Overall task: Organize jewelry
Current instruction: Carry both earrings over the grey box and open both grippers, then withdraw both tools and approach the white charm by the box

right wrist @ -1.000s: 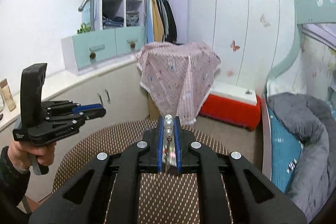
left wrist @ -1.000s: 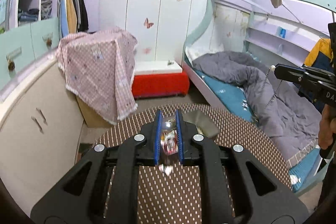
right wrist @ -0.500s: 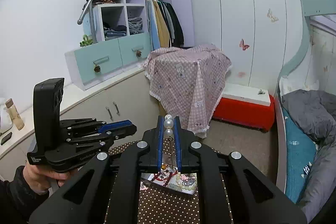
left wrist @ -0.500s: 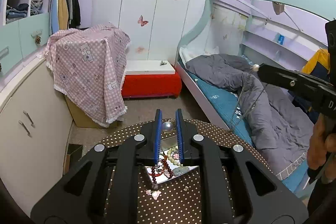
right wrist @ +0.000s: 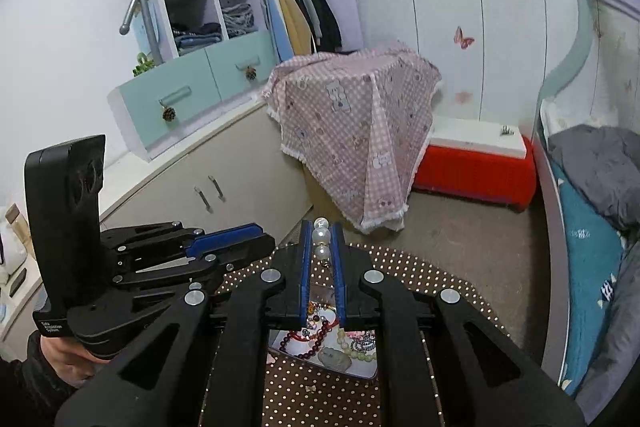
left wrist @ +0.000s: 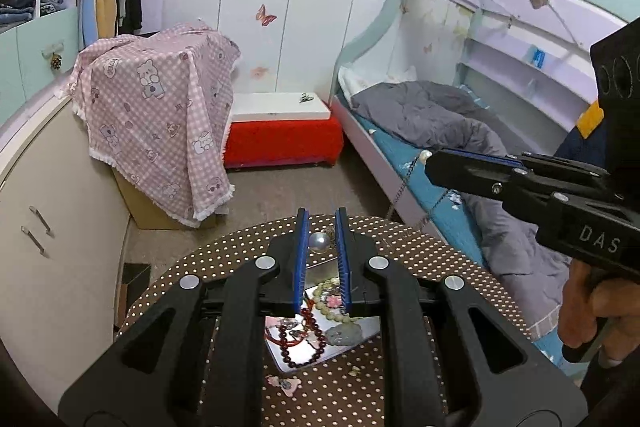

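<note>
My left gripper [left wrist: 321, 227] is shut on a large pearl [left wrist: 319, 242] at one end of a thin chain necklace. My right gripper [right wrist: 321, 229] is shut on the pearl beads [right wrist: 321, 235] at the other end; in the left wrist view it [left wrist: 430, 158] shows at the right with the chain [left wrist: 400, 189] hanging from its tip. Both are raised above a metal tray [left wrist: 362, 331] of bead bracelets and a pale pendant [left wrist: 342, 335] on the round dotted table [left wrist: 460, 267]. The tray also shows in the right wrist view [right wrist: 366, 367].
A small pink piece [left wrist: 284, 383] lies on the table in front of the tray. Beyond the table are a pink checked cloth over a box [left wrist: 160, 107], a red bench [left wrist: 284, 143], white cabinets [left wrist: 48, 211] at the left and a bed [left wrist: 440, 131] at the right.
Both grippers have risen and drawn back with the necklace ends in them. The tray of jewelry has come into view below the fingers. The right gripper has swung closer in the left view.
</note>
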`<state>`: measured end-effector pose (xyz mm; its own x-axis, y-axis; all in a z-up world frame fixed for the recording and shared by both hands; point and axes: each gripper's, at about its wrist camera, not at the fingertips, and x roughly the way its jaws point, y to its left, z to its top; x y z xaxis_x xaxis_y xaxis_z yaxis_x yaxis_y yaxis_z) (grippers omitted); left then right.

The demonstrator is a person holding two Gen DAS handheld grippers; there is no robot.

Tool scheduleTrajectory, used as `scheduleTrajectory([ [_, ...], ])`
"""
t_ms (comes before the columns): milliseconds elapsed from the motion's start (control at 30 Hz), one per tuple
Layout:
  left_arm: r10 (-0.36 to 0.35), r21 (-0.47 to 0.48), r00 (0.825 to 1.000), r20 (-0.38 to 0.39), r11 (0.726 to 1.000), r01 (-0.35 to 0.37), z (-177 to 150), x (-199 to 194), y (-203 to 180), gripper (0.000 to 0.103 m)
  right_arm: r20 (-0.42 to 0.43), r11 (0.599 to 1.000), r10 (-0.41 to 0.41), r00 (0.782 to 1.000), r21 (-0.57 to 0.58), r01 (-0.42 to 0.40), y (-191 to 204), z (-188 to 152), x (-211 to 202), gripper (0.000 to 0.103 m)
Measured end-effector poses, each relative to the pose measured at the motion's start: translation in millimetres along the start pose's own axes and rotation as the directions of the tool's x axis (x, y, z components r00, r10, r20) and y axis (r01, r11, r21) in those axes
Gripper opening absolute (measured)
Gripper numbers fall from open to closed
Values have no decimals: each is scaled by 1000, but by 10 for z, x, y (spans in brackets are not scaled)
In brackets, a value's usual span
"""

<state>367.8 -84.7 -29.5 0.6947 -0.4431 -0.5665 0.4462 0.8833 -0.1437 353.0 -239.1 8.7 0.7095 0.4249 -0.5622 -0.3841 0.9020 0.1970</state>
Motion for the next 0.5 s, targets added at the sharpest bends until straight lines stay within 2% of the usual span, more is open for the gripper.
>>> scheduleTrajectory([
  [33, 8, -1, 1000, -14, 1000, -8, -12, 45, 12, 20, -9, 1000, -3, 1000, 7, 3, -8, -5, 37, 9],
  [100, 72, -12, 997, -14, 997, -72, -22, 70, 36, 95, -31, 999, -6, 999, 35, 7, -62, -40, 106, 18],
  [133, 104, -25, 994, 35, 994, -103, -40, 10, 58, 97, -36, 999, -3, 999, 51, 5, -93, -62, 122, 30],
  [167, 111, -31, 993, 46, 993, -110, -50, -18, 73, 97, -35, 998, -8, 999, 67, 10, -122, -83, 123, 62],
  [200, 108, -35, 993, 38, 994, -106, -58, -28, 93, 97, -23, 996, -29, 999, 87, 31, -159, -104, 98, 82],
  [233, 106, -43, 994, 32, 994, -105, -64, -39, 115, 97, -4, 994, -47, 999, 97, 47, -178, -120, 66, 96],
  [333, 149, -60, 987, 52, 987, -146, -93, -146, 183, 97, 31, 989, -62, 998, 134, 57, -239, -140, -44, 96],
  [500, 169, -91, 981, 91, 983, -161, -110, -355, 262, 97, 55, 988, -89, 995, 132, 81, -234, -155, -150, 96],
])
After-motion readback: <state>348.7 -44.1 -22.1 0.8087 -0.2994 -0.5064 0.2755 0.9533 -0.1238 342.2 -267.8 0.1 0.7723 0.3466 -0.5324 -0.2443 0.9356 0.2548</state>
